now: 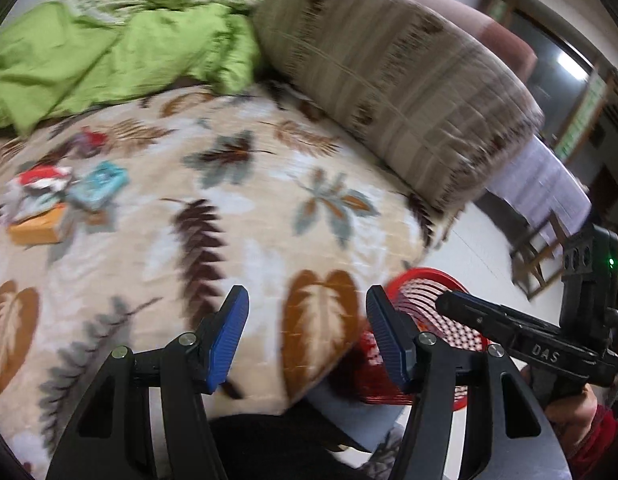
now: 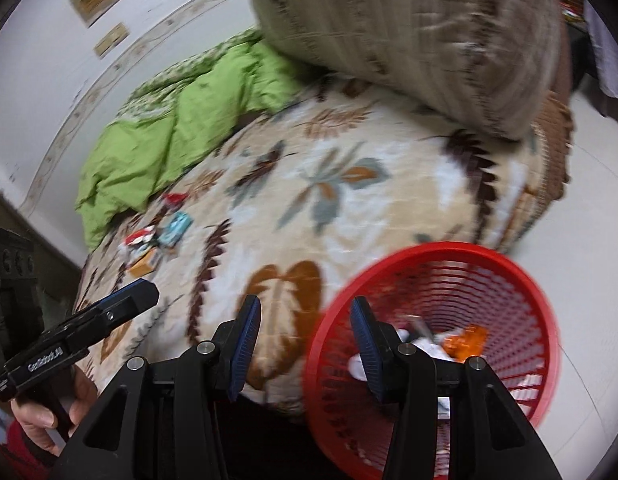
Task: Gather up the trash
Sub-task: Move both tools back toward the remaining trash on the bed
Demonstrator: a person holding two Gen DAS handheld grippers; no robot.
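Trash lies in a small pile on the leaf-patterned bed cover: a red-and-white wrapper [image 1: 43,178], a light blue packet [image 1: 99,186] and an orange box [image 1: 39,228]; the pile also shows in the right wrist view [image 2: 159,240]. A red mesh basket [image 2: 509,276] stands on the floor beside the bed and holds an orange wrapper [image 2: 467,342] and white scraps. My left gripper [image 1: 307,334] is open and empty above the bed's near edge. My right gripper [image 2: 305,344] is open and empty at the basket's left rim. The basket's rim [image 1: 425,274] shows in the left wrist view.
A crumpled green blanket [image 1: 109,52] lies at the bed's far side. A large striped brown pillow [image 1: 393,80] rests along the right of the bed. A wooden chair [image 1: 537,256] stands on the pale floor beyond the basket.
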